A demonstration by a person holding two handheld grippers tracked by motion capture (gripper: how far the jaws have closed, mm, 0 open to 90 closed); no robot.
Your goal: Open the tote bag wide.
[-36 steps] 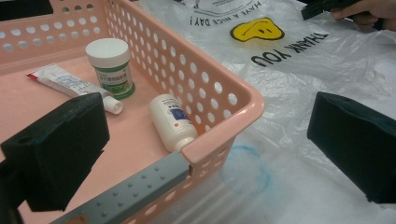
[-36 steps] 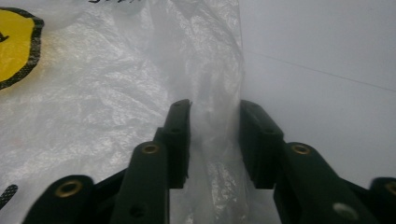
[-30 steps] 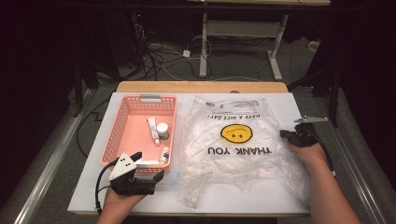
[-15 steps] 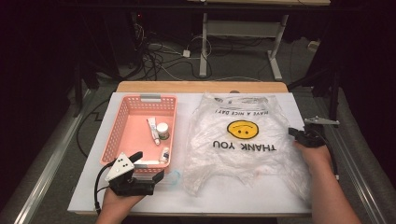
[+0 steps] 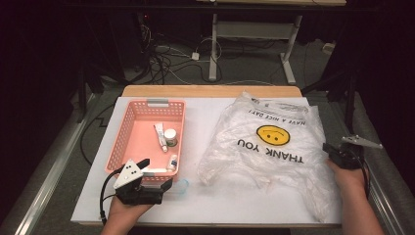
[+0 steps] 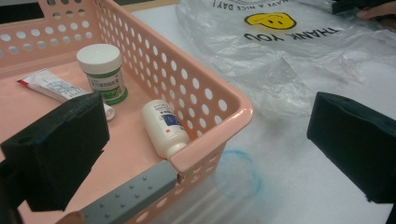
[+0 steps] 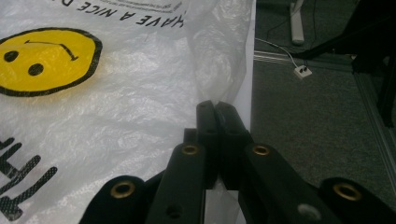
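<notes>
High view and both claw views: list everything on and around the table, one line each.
Basket: one, pink, table's left.
Tube: one, white, in basket.
Jar: one, white lid, in basket.
Small bottle: one, white, basket's near corner.
Plastic bag: one, clear with yellow smiley, table's right.
Table: one, white top.
Cables: several, on floor behind.
Left claw: black, open, at basket's near edge.
Right claw: black, shut, at bag's right edge.
</notes>
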